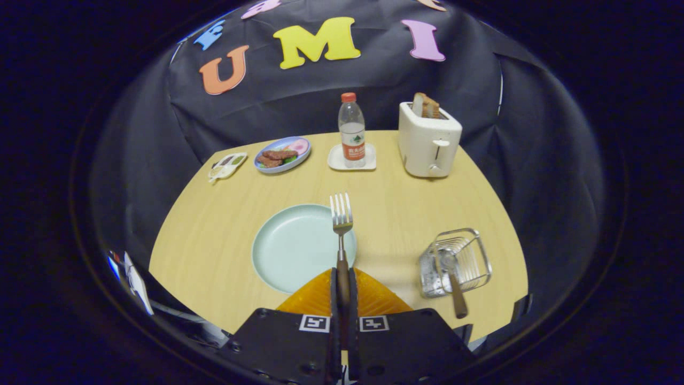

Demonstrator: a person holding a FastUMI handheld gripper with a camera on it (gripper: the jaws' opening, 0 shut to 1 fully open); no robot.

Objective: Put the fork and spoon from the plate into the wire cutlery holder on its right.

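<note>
The gripper has its fingers pinched tight on the fork, gripping the dark wooden handle low in the frame, tines pointing up over the right rim of the pale green plate. The plate itself looks bare now.

Handling call: that fork is light and rigid, steel head on a slim wooden handle, so nothing fragile here, but a thin handle like that could pivot between the pads. The hold sits on the handle end, which leaves the head free to swing; a firm squeeze seems wise.

Over at the lower right, the wire cutlery holder already carries the spoon, bowl down inside, wooden handle leaning out toward the bottom of the frame.

Count: one fork, one spoon, one green plate, one wire holder. Along the top of the table: one toaster with toast in it, one water bottle on a small tray, one blue dish of food.
</note>
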